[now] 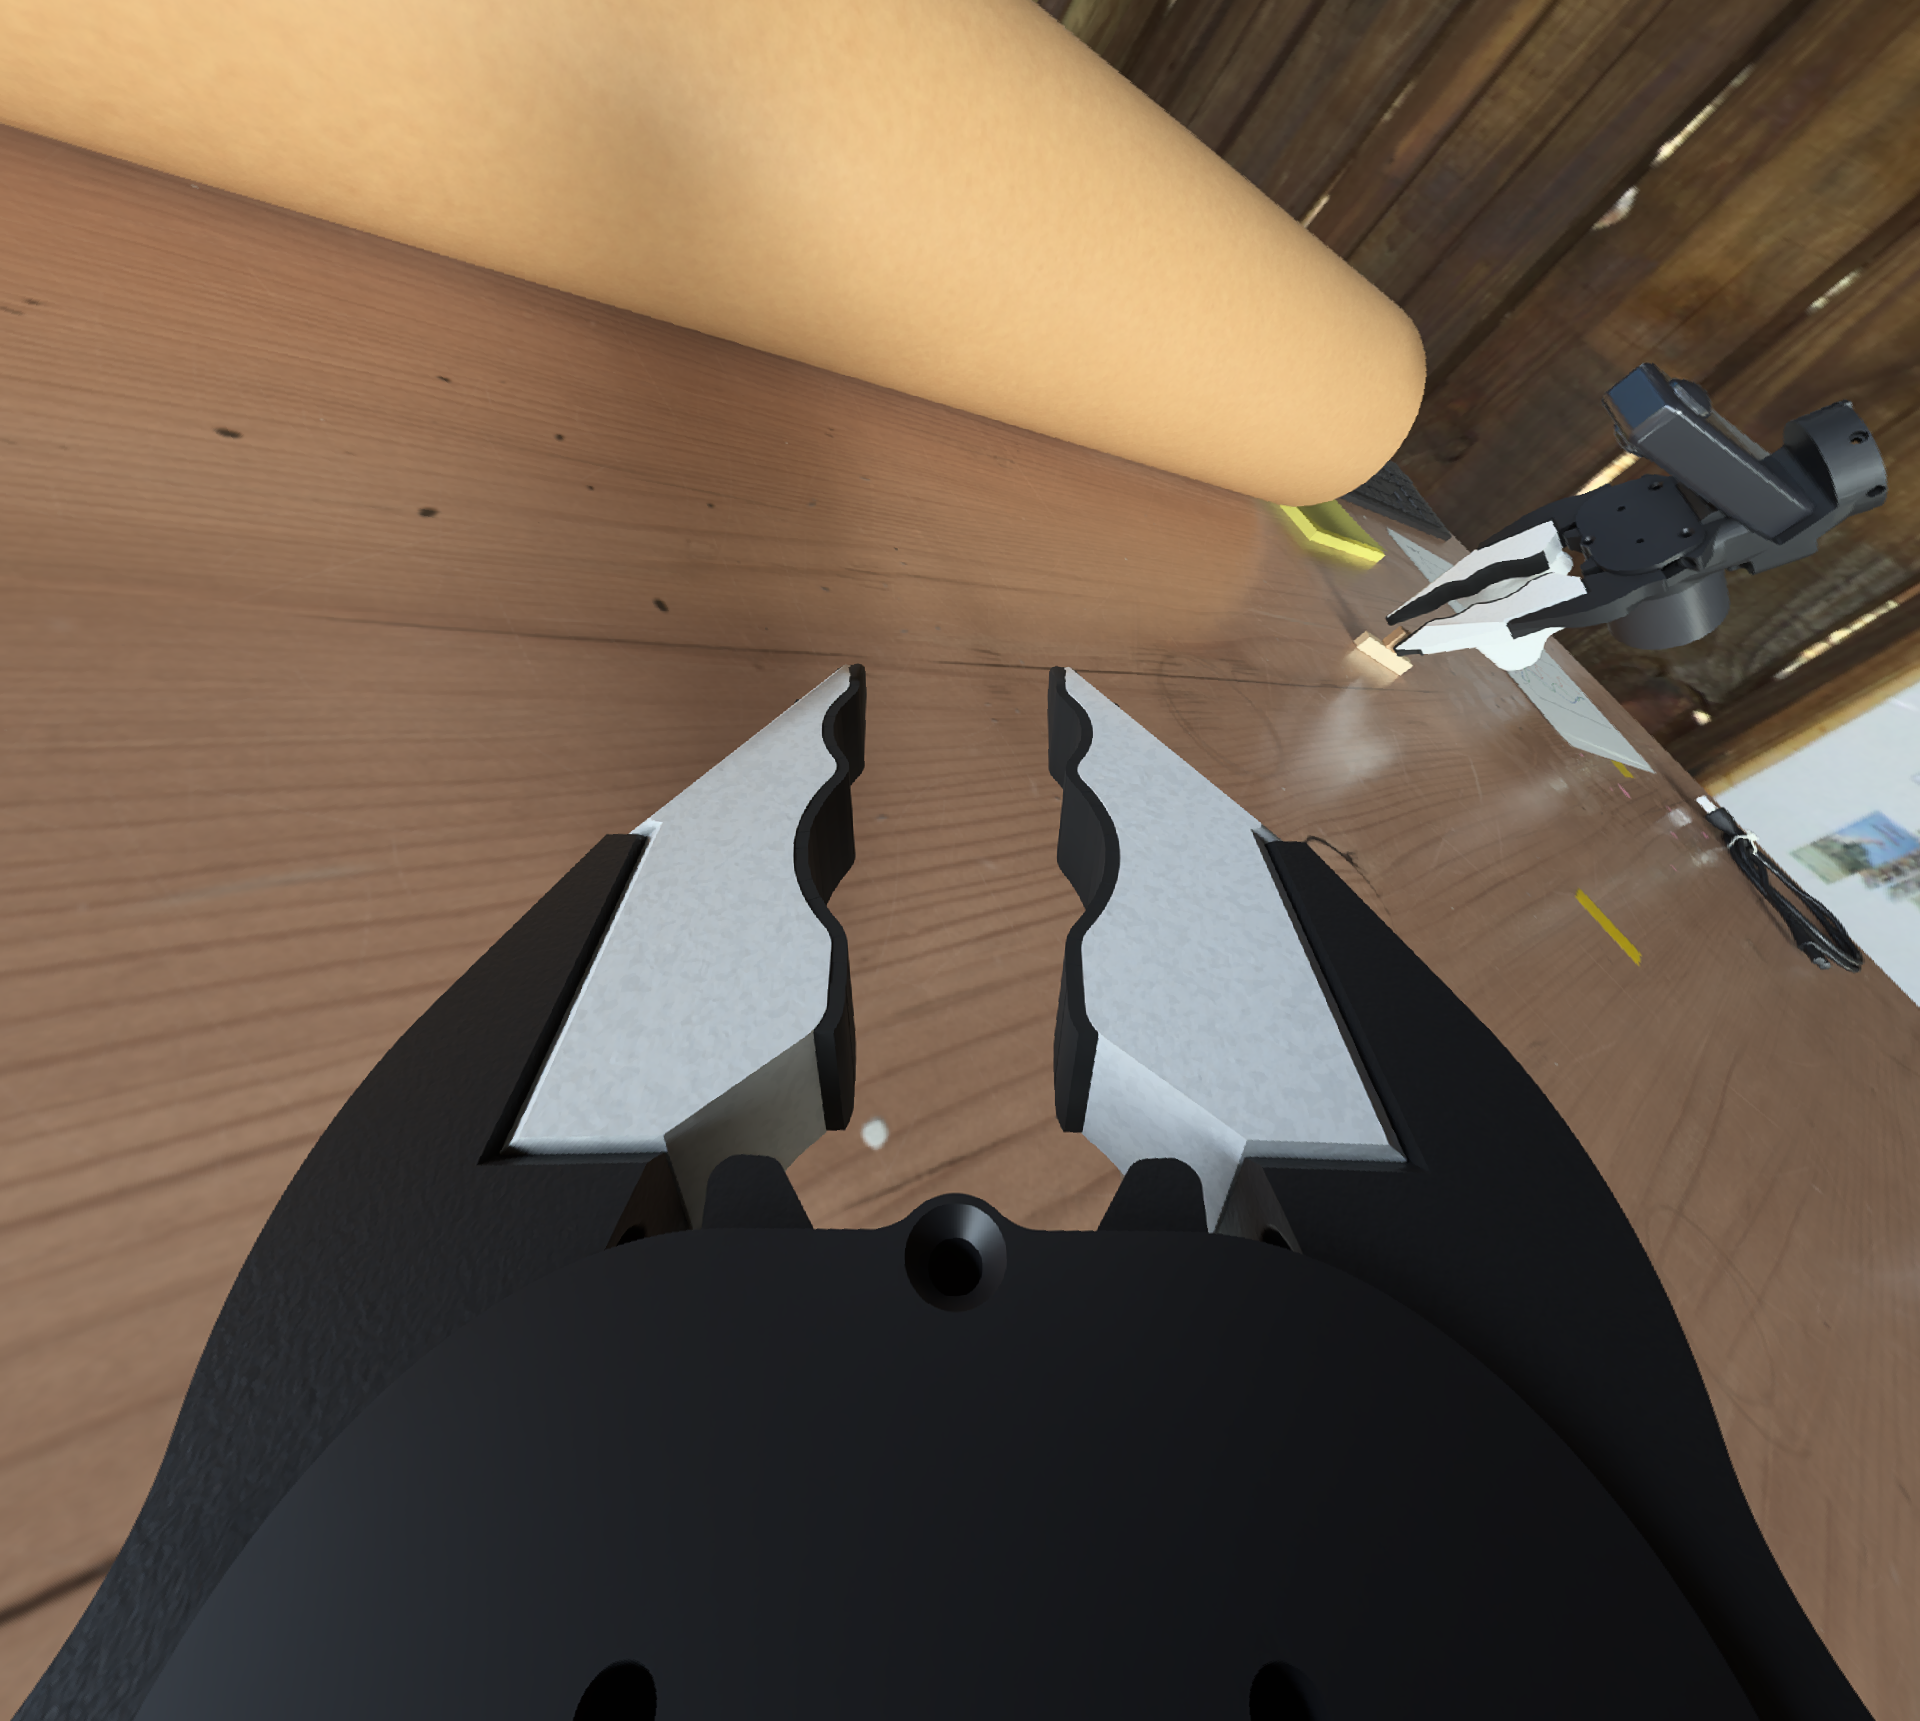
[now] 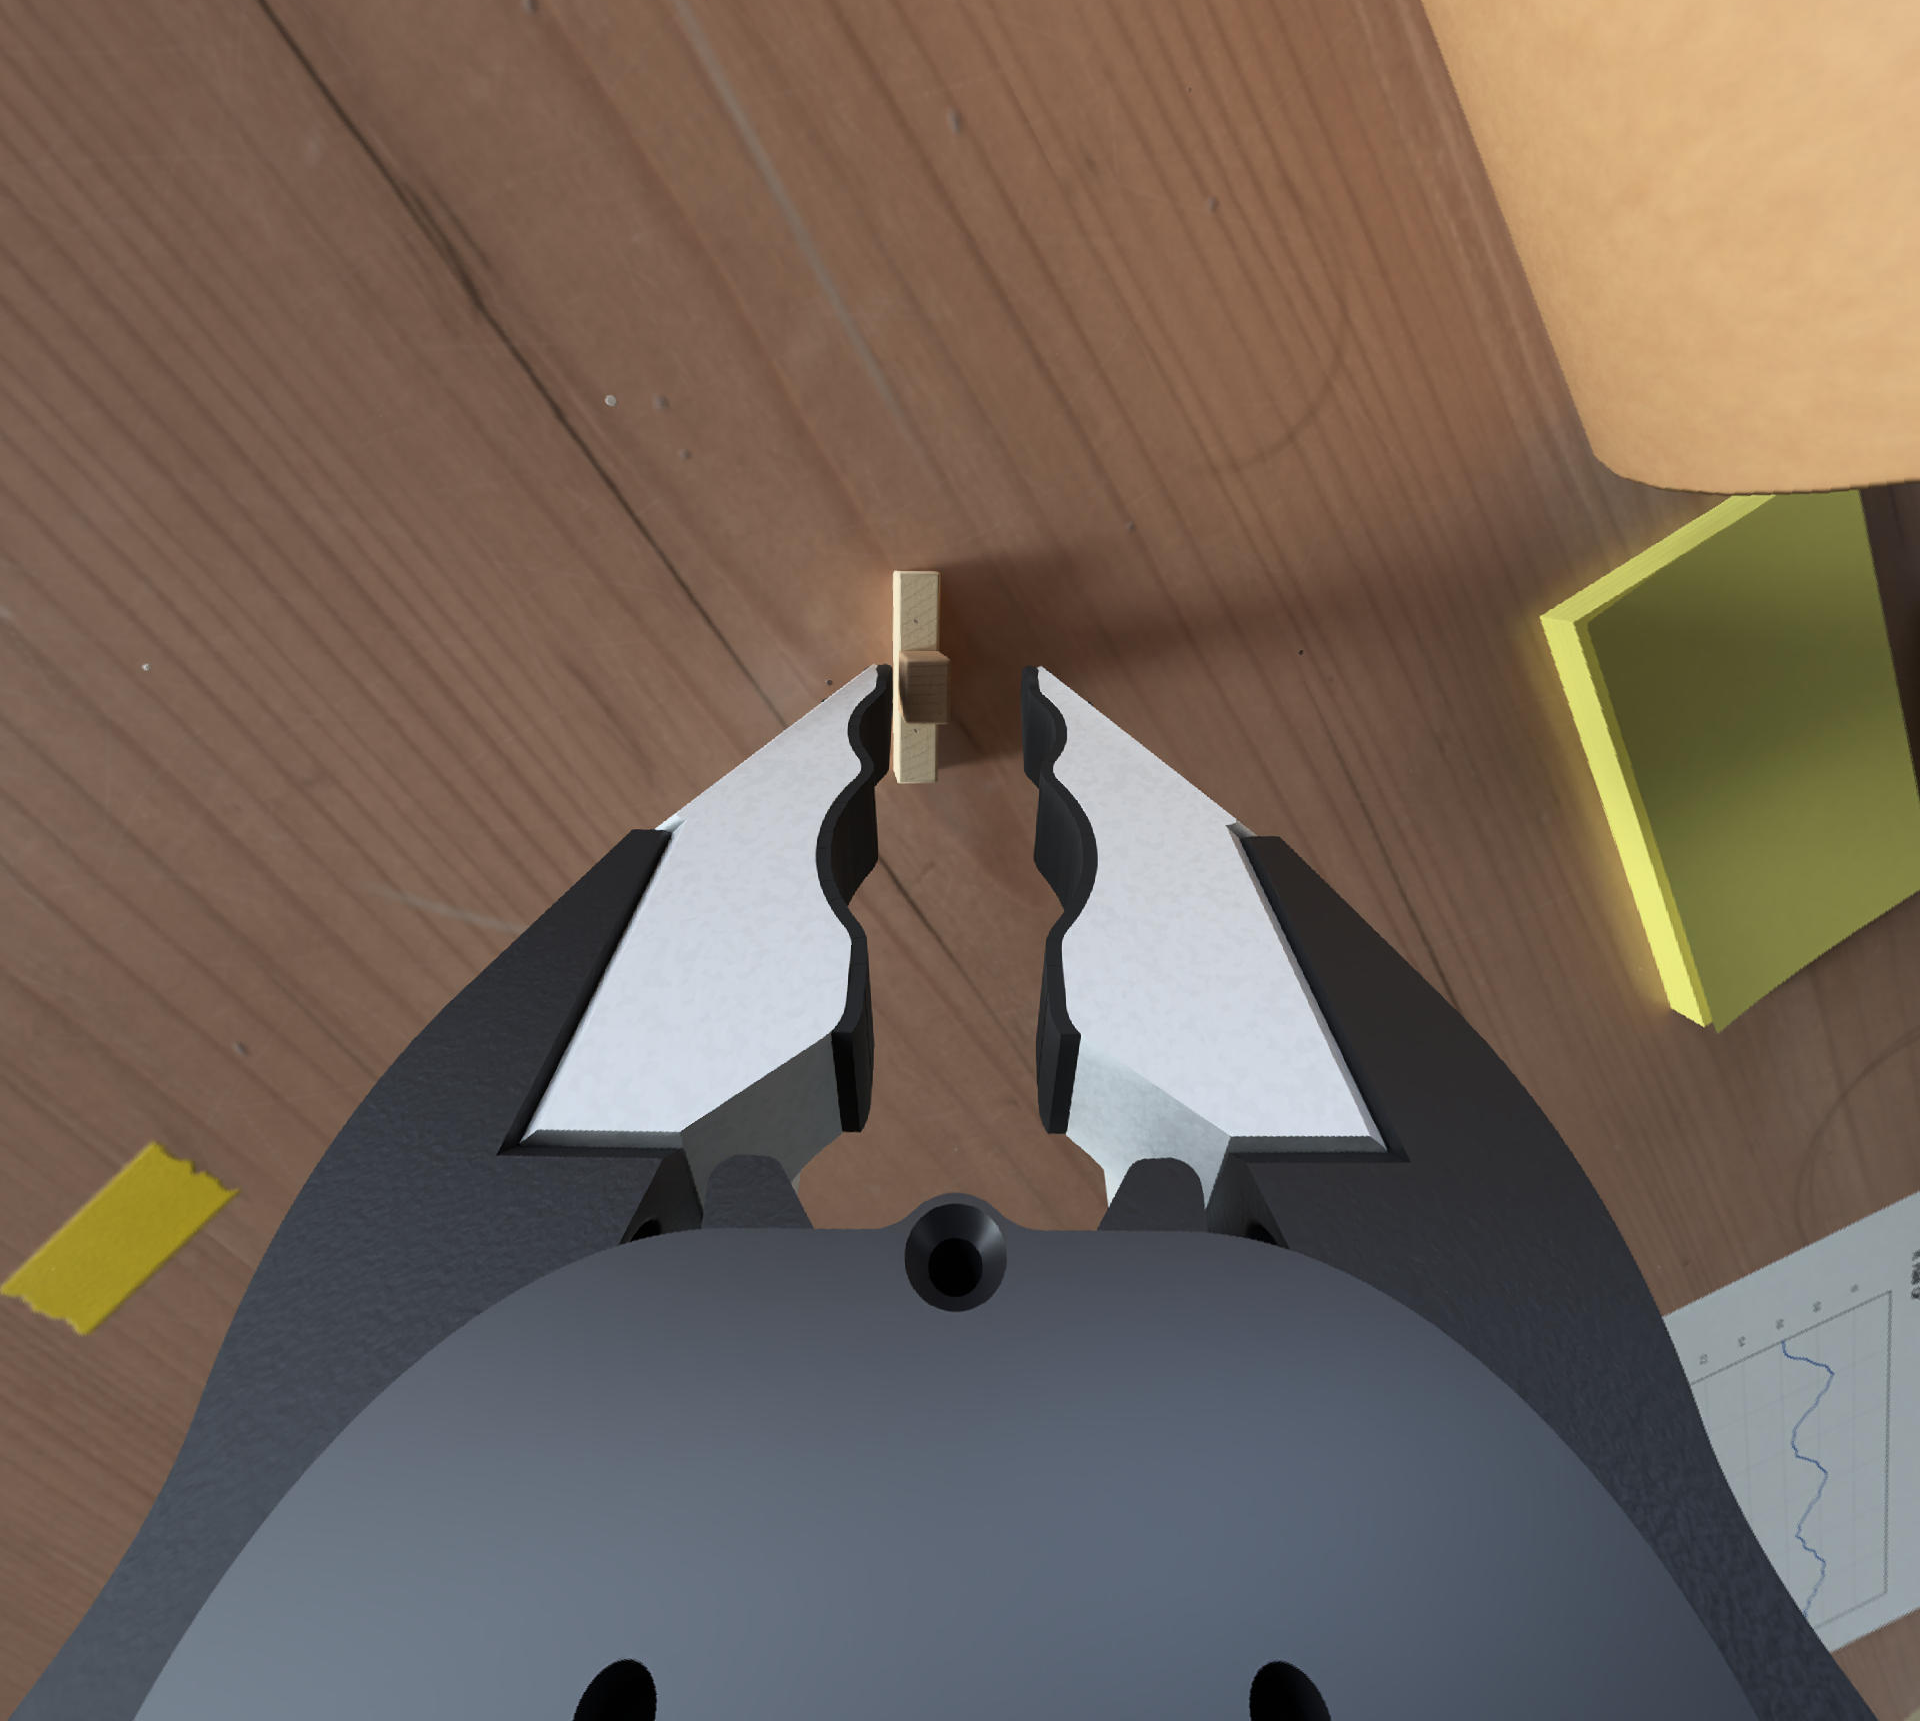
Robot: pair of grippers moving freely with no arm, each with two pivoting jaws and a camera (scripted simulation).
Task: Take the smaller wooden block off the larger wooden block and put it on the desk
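Observation:
In the right wrist view a long pale wooden block (image 2: 915, 611) lies on the brown desk (image 2: 416, 424), and a smaller, darker wooden block (image 2: 925, 687) sits on its middle. My right gripper (image 2: 956, 679) is open just above them; the blocks lie close to its left fingertip (image 2: 878, 695), with a gap to the right one. In the left wrist view my left gripper (image 1: 956, 679) is open and empty over bare desk. Far off in that view the right gripper (image 1: 1403, 627) hovers over the pale blocks (image 1: 1380, 658).
A large tan cylinder (image 1: 727, 165) lies across the desk, also in the right wrist view (image 2: 1683, 113). A yellow-green pad (image 2: 1756, 746), a printed sheet with a graph (image 2: 1808, 1463) and a yellow tape strip (image 2: 114, 1240) lie on the desk. A black cable (image 1: 1787, 902) lies near the desk's edge.

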